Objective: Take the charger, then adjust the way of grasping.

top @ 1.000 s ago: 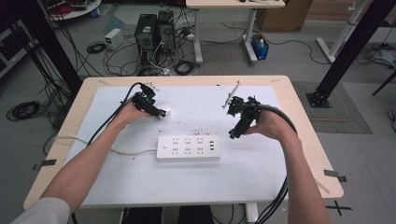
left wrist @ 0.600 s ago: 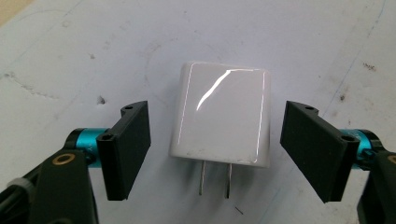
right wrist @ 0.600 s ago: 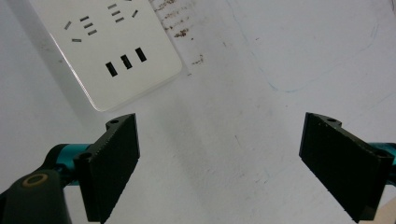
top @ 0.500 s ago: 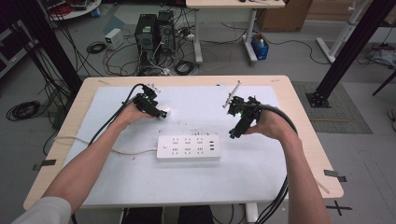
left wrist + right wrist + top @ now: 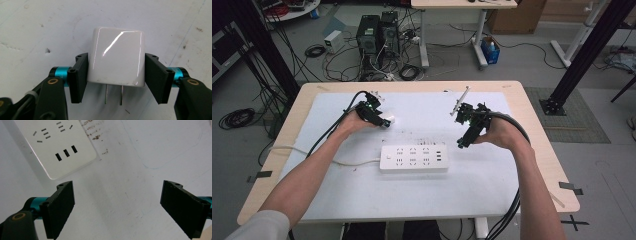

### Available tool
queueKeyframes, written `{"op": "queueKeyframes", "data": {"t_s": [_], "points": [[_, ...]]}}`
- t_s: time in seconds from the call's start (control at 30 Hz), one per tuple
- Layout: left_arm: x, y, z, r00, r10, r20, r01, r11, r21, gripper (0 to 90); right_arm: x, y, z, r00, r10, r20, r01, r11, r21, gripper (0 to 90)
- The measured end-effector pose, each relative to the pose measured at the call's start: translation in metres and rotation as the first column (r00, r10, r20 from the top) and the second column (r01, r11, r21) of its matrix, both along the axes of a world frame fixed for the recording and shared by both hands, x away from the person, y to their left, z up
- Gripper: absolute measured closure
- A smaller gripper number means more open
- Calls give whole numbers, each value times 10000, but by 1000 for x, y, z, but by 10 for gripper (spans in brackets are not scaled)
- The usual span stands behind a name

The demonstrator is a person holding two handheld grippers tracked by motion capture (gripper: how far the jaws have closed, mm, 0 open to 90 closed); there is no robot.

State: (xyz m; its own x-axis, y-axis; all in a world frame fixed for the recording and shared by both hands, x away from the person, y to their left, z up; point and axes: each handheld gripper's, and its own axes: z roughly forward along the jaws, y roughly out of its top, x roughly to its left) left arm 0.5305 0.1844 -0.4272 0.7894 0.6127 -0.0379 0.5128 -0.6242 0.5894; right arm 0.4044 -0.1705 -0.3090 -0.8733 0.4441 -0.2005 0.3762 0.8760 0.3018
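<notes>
At a white-topped table (image 5: 362, 200), little has changed over the past second: a white power strip (image 5: 413, 158) stays at mid-frame in the high view, both forearms reaching in from the bottom edge. The left gripper (image 5: 384, 120), left of centre, keeps its jaws pressed on both sides of a glossy white charger (image 5: 116, 57), whose two prongs point back toward the camera. The right gripper (image 5: 463, 143), hanging wide and empty just right of the strip's end, suggests the plugging-in has yet to begin.
</notes>
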Motion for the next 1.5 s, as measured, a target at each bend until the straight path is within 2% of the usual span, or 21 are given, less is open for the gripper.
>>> {"op": "queueKeyframes", "data": {"t_s": [0.1, 0.17, 0.23, 0.37, 0.47, 0.5, 0.57, 0.67, 0.77, 0.83, 0.93, 1.03, 1.13, 1.17, 1.23, 1.3, 1.33, 1.43, 1.5], "points": [[0, -1, -1, 10000, 34, 22, -34, 10000, -30, 400, 0, 0, 0, 10000, 22, 32, -22, 10000, 8, 117], [0, -1, -1, 9999, -88, 77, 86, 9997, 209, 414, 0, 0, 0, 10000, -42, 5, 42, 10000, -7, 117], [-1, -2, -1, 9999, -78, 119, 75, 9996, 257, 421, 0, 0, 0, 10000, -30, 19, 30, 10000, 18, 117], [-1, -2, -1, 9999, -74, 107, 72, 9997, 230, 425, 0, 0, 0, 10000, -32, 37, 32, 10000, 27, 117], [-2, -2, 1, 9995, -190, 243, 181, 9991, 382, 426, -1, 0, 1, 10000, -18, 74, 18, 10000, 18, 117], [-3, -2, 3, 9994, -204, 295, 195, 9993, 319, 426, -1, 0, 1, 10000, -15, 78, 15, 10000, 26, 117], [-6, -4, 8, 9987, -190, 474, 184, 9998, 121, 426, -1, 0, 2, 9999, -78, 92, 78, 10000, 40, 117], [-13, -6, 21, 9948, -511, 882, 503, 9987, 107, 426, -3, -1, 3, 9999, -122, 115, 121, 9999, 80, 117], [-24, -9, 37, 9878, -771, 1356, 763, 9970, 111, 426, -4, -1, 6, 9994, -308, 158, 305, 9993, 221, 117], [-34, -12, 50, 9792, -1027, 1749, 1020, 9947, 133, 426, -5, -1, 10, 9991, -391, 151, 385, 9986, 372, 117], [-50, -17, 67, 9576, -1441, 2497, 1434, 9894, 211, 426, -9, -1, 17, 9984, -538, 190, 524, 9963, 679, 117], [-65, -19, 81, 9309, -1870, 3138, 1787, 9823, 553, 426, -10, -2, 23, 9973, -700, 223, 671, 9912, 1139, 117], [-79, -19, 92, 9069, -2017, 3698, 1991, 9789, 456, 426, -9, -3, 27, 9959, -866, 270, 818, 9859, 1456, 117], [-84, -20, 95, 8967, -2059, 3919, 2044, 9778, 461, 426, -9, -4, 28, 9952, -946, 258, 896, 9843, 1522, 117], [-95, -20, 101, 8705, -2205, 4401, 2217, 9739, 495, 426, -10, -5, 29, 9949, -994, 152, 951, 9794, 1781, 117], [-107, -22, 106, 8505, -2178, 4788, 2252, 9734, 428, 426, -10, -6, 32, 9949, -1008, -76, 1000, 9716, 2146, 117], [-113, -22, 107, 8380, -2216, 4987, 2321, 9718, 419, 426, -11, -6, 33, 9945, -1028, -189, 1044, 9659, 2371, 117], [-130, -25, 110, 7870, -2543, 5621, 2530, 9640, 819, 426, -11, -5, 37, 9922, -1190, -362, 1244, 9459, 2996, 118], [-139, -26, 109, 7670, -2549, 5889, 2545, 9633, 854, 426, -10, -2, 37, 9923, -1098, -566, 1222, 9395, 3200, 117]]}}
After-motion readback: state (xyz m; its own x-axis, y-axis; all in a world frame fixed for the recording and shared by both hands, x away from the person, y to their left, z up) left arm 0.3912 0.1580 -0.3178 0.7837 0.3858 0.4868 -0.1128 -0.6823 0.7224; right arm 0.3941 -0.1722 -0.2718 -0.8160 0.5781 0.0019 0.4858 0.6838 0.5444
